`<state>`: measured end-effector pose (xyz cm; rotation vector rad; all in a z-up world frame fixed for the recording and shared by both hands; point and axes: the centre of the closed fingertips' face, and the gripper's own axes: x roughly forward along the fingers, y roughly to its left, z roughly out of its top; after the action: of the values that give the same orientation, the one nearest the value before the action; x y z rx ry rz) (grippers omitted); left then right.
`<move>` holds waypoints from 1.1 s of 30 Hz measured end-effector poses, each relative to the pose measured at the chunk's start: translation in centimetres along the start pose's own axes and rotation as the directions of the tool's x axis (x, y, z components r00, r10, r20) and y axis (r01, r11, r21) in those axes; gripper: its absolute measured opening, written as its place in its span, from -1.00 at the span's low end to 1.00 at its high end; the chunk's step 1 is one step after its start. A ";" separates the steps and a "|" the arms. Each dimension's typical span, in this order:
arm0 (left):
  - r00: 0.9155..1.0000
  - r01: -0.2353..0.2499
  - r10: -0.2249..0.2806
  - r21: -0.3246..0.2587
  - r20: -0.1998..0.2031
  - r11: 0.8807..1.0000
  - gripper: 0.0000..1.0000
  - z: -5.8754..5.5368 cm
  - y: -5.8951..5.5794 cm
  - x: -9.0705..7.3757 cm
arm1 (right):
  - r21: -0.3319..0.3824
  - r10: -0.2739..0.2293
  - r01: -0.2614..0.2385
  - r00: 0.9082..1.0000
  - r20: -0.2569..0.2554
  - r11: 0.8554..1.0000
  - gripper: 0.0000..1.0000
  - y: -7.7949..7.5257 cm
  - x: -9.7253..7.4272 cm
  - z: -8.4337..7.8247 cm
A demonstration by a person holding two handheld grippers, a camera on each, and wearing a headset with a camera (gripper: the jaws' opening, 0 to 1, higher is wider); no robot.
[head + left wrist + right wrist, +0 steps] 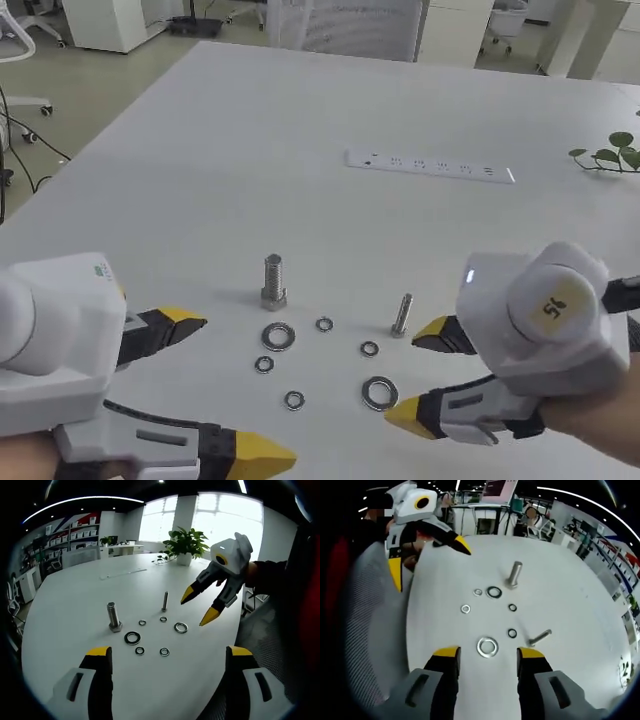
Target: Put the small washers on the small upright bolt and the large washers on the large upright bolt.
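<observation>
On the white table [250,150] the large bolt [273,280] stands upright, and the small bolt [402,314] stands to its right. Around them lie flat a large washer [278,336], a second large washer [380,392] and several small washers [324,324]. My left gripper [235,390] hovers open at the near left, short of the washers. My right gripper [408,375] is open at the near right, with the second large washer [487,646] just ahead of its tips [488,652]. The left gripper view has its own jaws [169,652] wide apart, the right gripper [195,611] beyond.
A white power strip [430,165] lies on the far side of the table. A potted plant [610,155] sits at the right edge, also seen in the left gripper view [186,542]. Office chairs and desks stand beyond the table.
</observation>
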<state>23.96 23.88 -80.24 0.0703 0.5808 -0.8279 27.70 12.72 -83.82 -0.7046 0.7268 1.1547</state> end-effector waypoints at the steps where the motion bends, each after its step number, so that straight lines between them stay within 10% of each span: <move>1: 1.000 0.004 -0.004 -0.001 -0.001 1.000 0.87 0.0 -0.1 0.0 | -0.007 0.003 -0.003 1.000 -0.011 1.000 -0.08 0.0 0.1 -0.1; 33: 1.000 0.011 -0.011 0.009 -0.012 1.000 0.85 0.2 -0.1 0.3 | -0.193 0.167 -0.231 0.940 -0.298 0.954 -0.34 -0.2 3.3 -1.7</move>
<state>24.18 23.58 -80.21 0.0803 0.5894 -0.8412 28.42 13.09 -87.39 -1.0174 0.9299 1.3546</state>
